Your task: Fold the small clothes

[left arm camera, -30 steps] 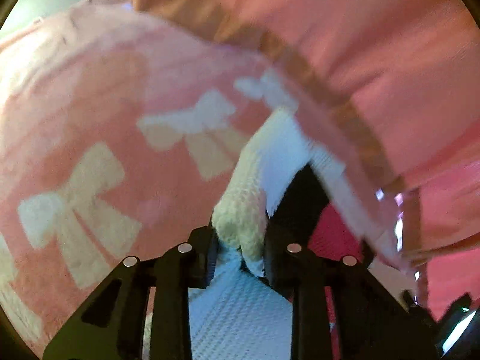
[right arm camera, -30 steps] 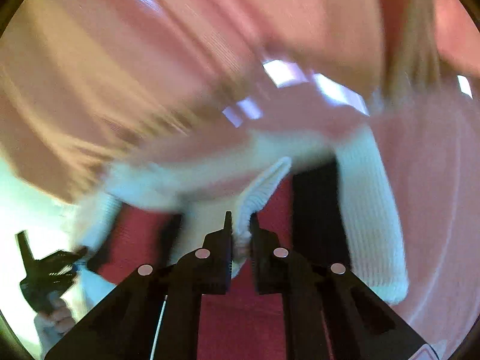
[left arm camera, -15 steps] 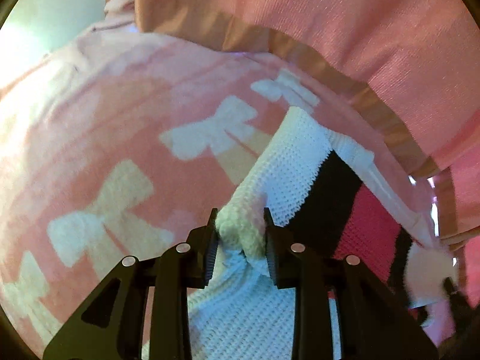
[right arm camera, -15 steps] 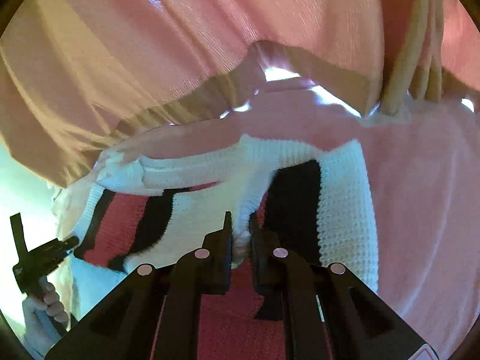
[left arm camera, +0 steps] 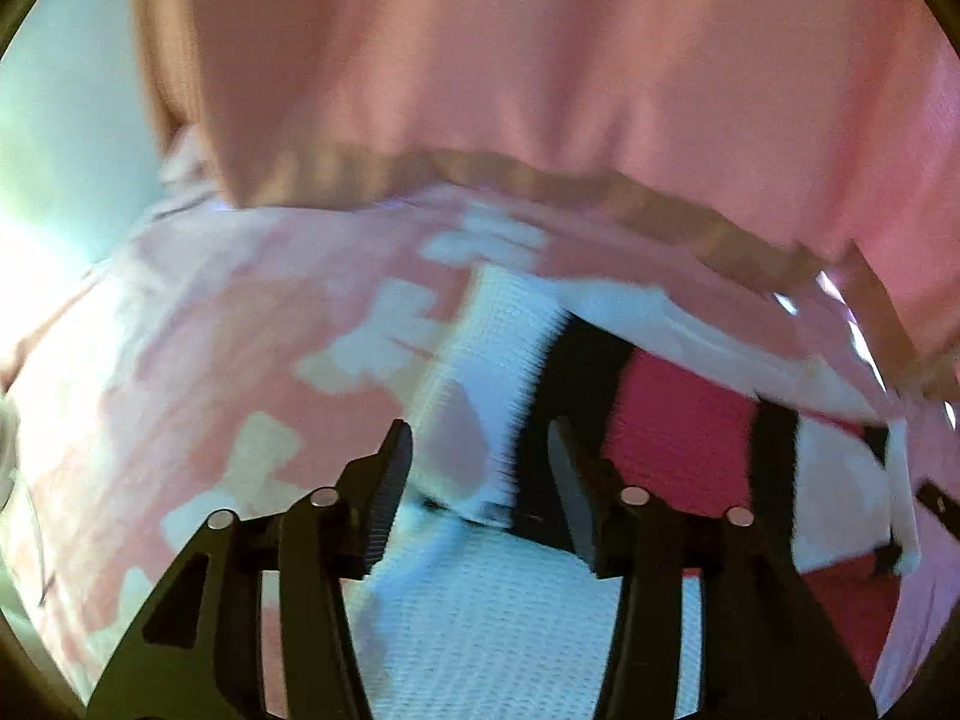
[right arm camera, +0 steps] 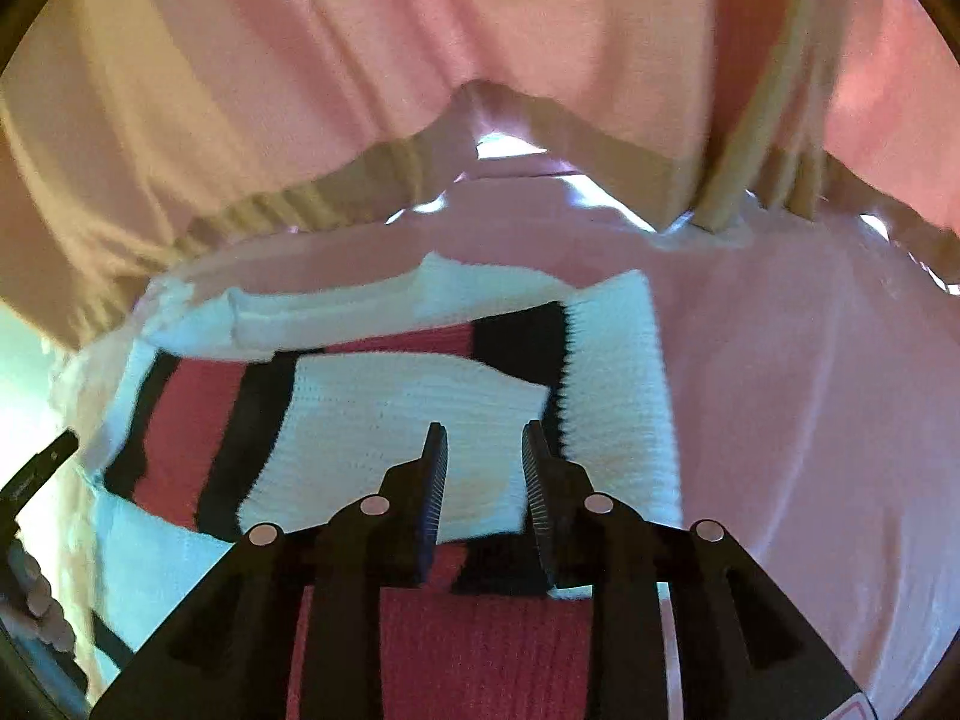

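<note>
A small knit sweater (right arm camera: pixel 384 396) with white, black and red stripes lies folded flat on a pink blanket; it also shows in the left wrist view (left arm camera: pixel 678 426). My left gripper (left arm camera: pixel 480 450) is open, its jaws apart over the sweater's white left edge (left arm camera: pixel 498 330). My right gripper (right arm camera: pixel 485 450) is open over a folded white panel near the sweater's right side. Neither gripper holds cloth. The left gripper's tip (right arm camera: pixel 36 474) shows at the right wrist view's left edge.
The pink blanket with pale bow shapes (left arm camera: pixel 210 360) covers the surface under the sweater. A person in a pink ribbed-hem sweater (left arm camera: pixel 540 90) stands just beyond, filling the top of both views (right arm camera: pixel 360 60).
Both grippers have opened and let go of the sweater's white edges. The sweater has dropped from a lifted fold to lie flat on the blanket.
</note>
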Tool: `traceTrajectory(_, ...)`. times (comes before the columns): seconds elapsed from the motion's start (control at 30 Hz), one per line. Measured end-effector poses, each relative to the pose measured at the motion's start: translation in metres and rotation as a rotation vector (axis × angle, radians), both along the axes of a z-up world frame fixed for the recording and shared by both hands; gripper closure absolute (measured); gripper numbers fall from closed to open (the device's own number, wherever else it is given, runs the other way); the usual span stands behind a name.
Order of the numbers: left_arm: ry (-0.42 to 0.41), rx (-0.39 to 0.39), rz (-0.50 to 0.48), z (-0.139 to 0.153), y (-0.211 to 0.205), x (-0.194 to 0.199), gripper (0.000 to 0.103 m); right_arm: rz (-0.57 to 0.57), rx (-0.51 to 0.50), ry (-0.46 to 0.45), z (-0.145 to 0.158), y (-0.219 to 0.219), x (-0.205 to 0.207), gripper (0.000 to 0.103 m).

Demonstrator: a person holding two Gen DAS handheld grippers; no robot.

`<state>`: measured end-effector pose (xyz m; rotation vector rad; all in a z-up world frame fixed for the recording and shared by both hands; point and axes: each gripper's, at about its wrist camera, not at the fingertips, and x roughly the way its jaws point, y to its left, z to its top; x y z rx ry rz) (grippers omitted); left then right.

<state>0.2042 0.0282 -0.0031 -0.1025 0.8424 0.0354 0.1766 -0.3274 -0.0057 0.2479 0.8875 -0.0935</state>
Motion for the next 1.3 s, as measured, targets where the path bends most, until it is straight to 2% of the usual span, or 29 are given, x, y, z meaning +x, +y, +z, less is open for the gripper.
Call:
traceTrajectory(0.1,0.054,0.070,-0.035,-0.023,-0.015,0.019,0.057,-0.011,-0.018,0.011,-0.009,-0.003,0.022,0.075)
traceTrajectory(0.17,0.077,0.117,-0.019,-0.034,-0.014,0.029,0.057,-0.033,0.014,0.033,-0.021,-0.013,0.034,0.048)
traceTrajectory(0.23,0.104,0.096,0.002,-0.041,-0.007,0.038,0.057,-0.047,0.015,0.060,-0.035,-0.017,0.044,0.046)
traceTrajectory(0.3,0.104,0.101,0.015,-0.044,-0.005,0.043,0.057,-0.006,0.034,0.087,-0.049,-0.015,0.051,0.065)
traceTrajectory(0.33,0.097,0.126,0.015,-0.045,-0.007,0.044,0.057,0.013,0.036,0.075,-0.047,-0.013,0.051,0.085)
traceTrajectory(0.37,0.087,0.159,0.010,-0.045,-0.010,0.045,0.057,0.037,0.044,0.065,-0.042,-0.010,0.053,0.096)
traceTrajectory(0.47,0.060,0.233,0.001,-0.047,-0.017,0.045,0.056,0.061,0.013,-0.057,-0.005,-0.003,0.048,0.096)
traceTrajectory(0.53,0.059,0.257,-0.006,-0.050,-0.019,0.047,0.056,0.061,-0.010,-0.086,0.001,-0.005,0.047,0.096)
traceTrajectory(0.6,0.054,0.265,-0.011,-0.051,-0.020,0.046,0.055,0.043,-0.051,-0.028,-0.021,-0.012,0.053,0.095)
traceTrajectory(0.63,0.054,0.258,-0.013,-0.050,-0.020,0.046,0.055,0.037,-0.041,0.037,-0.041,-0.017,0.056,0.094)
traceTrajectory(0.67,0.052,0.244,-0.016,-0.049,-0.019,0.046,0.055,0.032,-0.020,0.059,-0.055,-0.021,0.055,0.094)
traceTrajectory(0.7,0.049,0.221,-0.020,-0.045,-0.019,0.044,0.056,0.021,-0.016,0.036,-0.052,-0.023,0.049,0.091)
traceTrajectory(0.73,0.042,0.200,-0.021,-0.040,-0.018,0.043,0.056,0.007,-0.028,0.050,-0.042,-0.024,0.046,0.087)
traceTrajectory(0.8,0.001,0.147,-0.031,-0.022,-0.017,0.033,0.056,-0.013,-0.019,-0.016,-0.013,-0.028,0.023,0.087)
traceTrajectory(0.87,-0.034,0.128,-0.039,-0.007,-0.018,0.020,0.053,-0.011,-0.007,-0.039,0.006,-0.033,-0.002,0.086)
traceTrajectory(0.97,-0.035,0.112,-0.087,0.003,-0.020,-0.005,0.050,-0.008,0.006,-0.032,0.012,-0.038,-0.033,0.087)
traceTrajectory(1.0,-0.030,0.117,-0.099,0.002,-0.022,-0.009,0.049,-0.002,0.007,-0.002,0.005,-0.038,-0.037,0.089)
traceTrajectory(1.03,-0.022,0.129,-0.111,-0.001,-0.024,-0.015,0.048,0.017,0.022,0.046,-0.007,-0.036,-0.037,0.098)
traceTrajectory(1.17,0.050,0.168,-0.106,-0.026,-0.021,-0.018,0.047,-0.047,0.025,0.177,-0.056,-0.056,-0.039,0.103)
traceTrajectory(1.23,0.079,0.182,-0.069,-0.042,-0.011,-0.016,0.047,-0.060,0.084,0.167,-0.052,-0.064,-0.045,0.103)
traceTrajectory(1.3,0.083,0.195,-0.035,-0.051,-0.003,-0.016,0.047,-0.068,0.068,0.131,-0.036,-0.058,-0.054,0.103)
